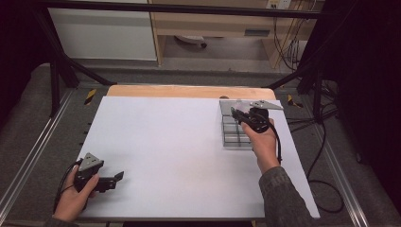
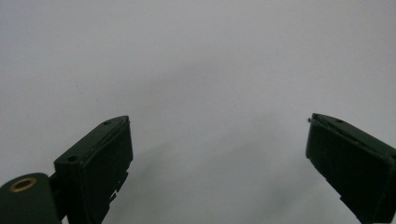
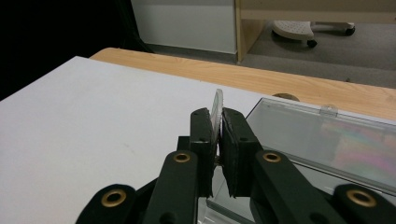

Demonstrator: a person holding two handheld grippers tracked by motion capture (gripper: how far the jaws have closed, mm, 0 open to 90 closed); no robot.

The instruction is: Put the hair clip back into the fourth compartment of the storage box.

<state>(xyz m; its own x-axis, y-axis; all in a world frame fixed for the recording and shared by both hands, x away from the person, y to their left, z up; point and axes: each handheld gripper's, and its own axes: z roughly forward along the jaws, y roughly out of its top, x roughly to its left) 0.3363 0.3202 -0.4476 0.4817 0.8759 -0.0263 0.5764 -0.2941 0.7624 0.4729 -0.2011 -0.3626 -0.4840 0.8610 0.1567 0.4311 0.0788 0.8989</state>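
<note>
A clear plastic compartment box (image 1: pixel 235 133) stands on the white table sheet (image 1: pixel 170 151) at the right. My right gripper (image 1: pixel 235 112) hovers over its far part. In the right gripper view my right gripper (image 3: pixel 216 116) is shut on a thin clear plastic tab (image 3: pixel 217 103) that stands up between the jaws, and the box's clear lid (image 3: pixel 327 140) lies just to the right. I cannot tell whether the tab is part of the lid. My left gripper (image 1: pixel 119 176) rests low at the sheet's near left corner. It (image 2: pixel 219 126) is open, with bare white sheet between the jaws.
A strip of wooden table (image 1: pixel 189 91) shows beyond the sheet's far edge. Black frame bars (image 1: pixel 66 66) and cables (image 1: pixel 321 156) surround the table. A wooden cabinet (image 1: pixel 213 23) and a chair base (image 3: pixel 299 29) stand on the floor behind.
</note>
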